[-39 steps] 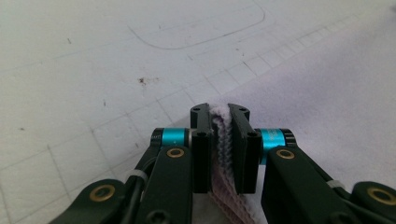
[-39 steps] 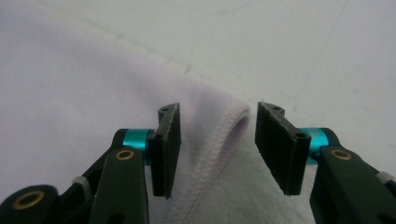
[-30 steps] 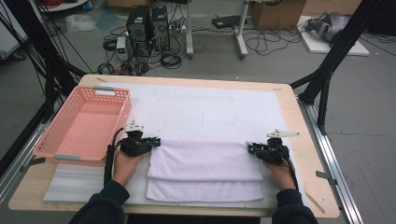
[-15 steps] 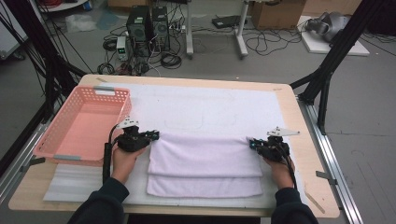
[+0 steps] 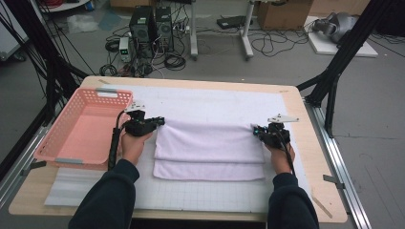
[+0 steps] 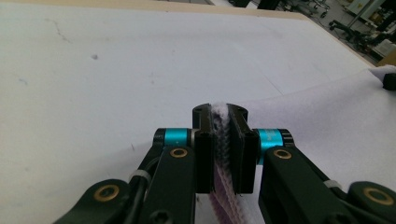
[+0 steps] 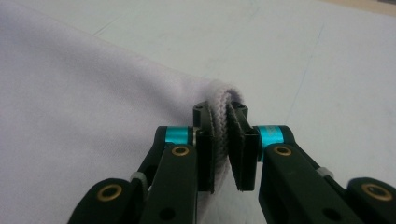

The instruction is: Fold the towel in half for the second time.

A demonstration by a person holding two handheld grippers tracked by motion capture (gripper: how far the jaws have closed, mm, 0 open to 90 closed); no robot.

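Towel (image 5: 210, 148) corners between both grippers' closed jaws.

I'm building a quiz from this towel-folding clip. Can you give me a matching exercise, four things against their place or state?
Things:
1. white towel
2. pink basket
3. left gripper
4. right gripper

Places or states:
a. shut on the towel's far right corner
b. stands at the table's left edge
c. lies folded on the white mat
d. shut on the towel's far left corner

Pairs: 1-c, 2-b, 3-d, 4-a
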